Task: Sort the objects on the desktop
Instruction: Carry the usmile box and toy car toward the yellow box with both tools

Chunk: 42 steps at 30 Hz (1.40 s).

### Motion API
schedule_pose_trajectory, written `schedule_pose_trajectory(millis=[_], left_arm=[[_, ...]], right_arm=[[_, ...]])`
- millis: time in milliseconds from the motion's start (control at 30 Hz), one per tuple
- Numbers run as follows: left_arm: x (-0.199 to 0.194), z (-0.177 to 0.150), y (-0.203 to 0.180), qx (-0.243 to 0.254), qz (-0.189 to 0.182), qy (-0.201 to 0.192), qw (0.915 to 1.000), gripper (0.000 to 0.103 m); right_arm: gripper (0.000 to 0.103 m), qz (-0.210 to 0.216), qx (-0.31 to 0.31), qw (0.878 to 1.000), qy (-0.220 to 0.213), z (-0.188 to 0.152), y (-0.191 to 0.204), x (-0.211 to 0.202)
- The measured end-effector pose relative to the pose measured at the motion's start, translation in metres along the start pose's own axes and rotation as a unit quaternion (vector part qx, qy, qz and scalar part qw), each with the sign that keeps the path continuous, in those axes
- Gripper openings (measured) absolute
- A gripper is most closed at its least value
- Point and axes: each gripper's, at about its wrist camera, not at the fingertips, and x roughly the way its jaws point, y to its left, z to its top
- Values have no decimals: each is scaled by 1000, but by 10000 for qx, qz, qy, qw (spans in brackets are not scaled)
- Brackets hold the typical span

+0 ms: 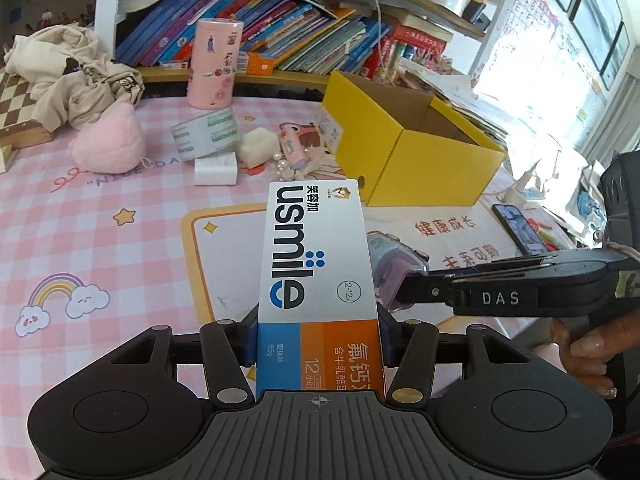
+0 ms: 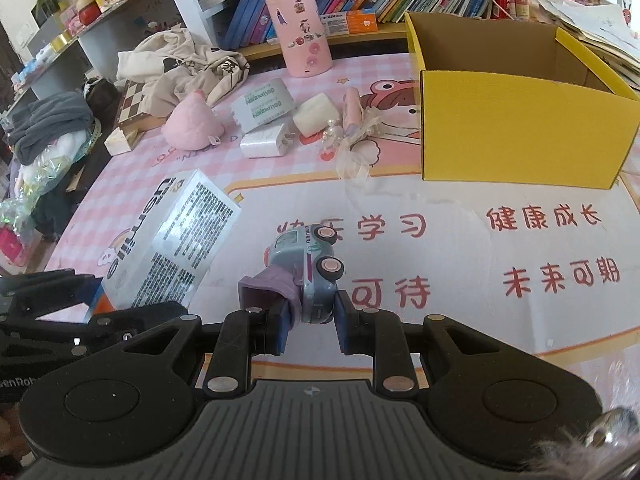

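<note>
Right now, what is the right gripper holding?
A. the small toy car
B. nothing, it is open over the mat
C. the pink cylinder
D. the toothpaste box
A. In the right wrist view the right gripper is closed on the small toy car, one finger on each side of it; the toothpaste box is in the left gripper.

Right gripper [image 2: 311, 322] jaws apparently pinch a toy car [image 2: 316, 264] beside the toothpaste box [image 2: 172, 248]
</note>
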Motion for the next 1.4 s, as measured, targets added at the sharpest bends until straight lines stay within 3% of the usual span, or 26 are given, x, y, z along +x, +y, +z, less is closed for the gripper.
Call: schedule_pose_trajectory(millis=[667, 1400], left_arm=[[35, 14, -36, 374, -386, 257, 9982, 52], [79, 40, -89, 716, -623, 464, 9944, 52]], right_arm=[[22, -431, 542, 9976, -87, -6, -50, -18], [22, -611, 773, 9951, -113, 8, -113, -28]])
